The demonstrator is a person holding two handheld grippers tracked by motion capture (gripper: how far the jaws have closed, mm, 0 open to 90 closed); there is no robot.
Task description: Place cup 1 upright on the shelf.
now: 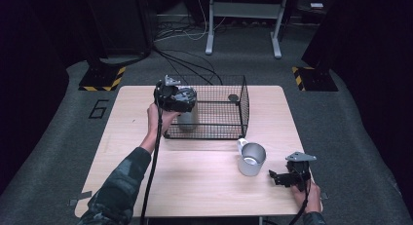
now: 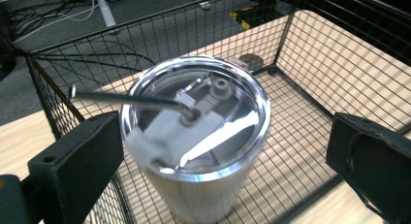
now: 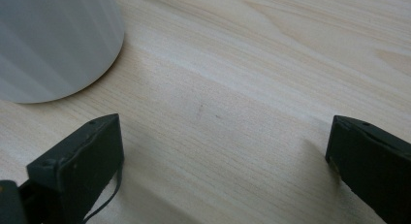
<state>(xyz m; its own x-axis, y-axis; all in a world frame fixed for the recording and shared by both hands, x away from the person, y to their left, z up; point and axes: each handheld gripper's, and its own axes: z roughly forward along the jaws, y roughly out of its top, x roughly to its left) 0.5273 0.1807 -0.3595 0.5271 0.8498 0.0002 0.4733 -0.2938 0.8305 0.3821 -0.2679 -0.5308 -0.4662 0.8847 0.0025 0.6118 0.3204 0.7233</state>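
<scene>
Straddling the lidded tumbler (image 2: 196, 141) in the wire basket (image 2: 334, 64), the left tool (image 2: 228, 161) gapes released; an off-centre squeeze could tip it, while the right tool (image 3: 225, 161) idles released.

A steel tumbler (image 2: 196, 151) with a clear lid stands upright inside the wire basket (image 2: 339, 54).

Left tongs (image 1: 181, 104) over tumbler (image 1: 187, 121) in basket (image 1: 229, 130).

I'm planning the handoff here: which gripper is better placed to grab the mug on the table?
Right. The right gripper rests open on the table just beside the mug, which shows close ahead in its own view. The left gripper is at the basket, open around the tumbler.
</scene>
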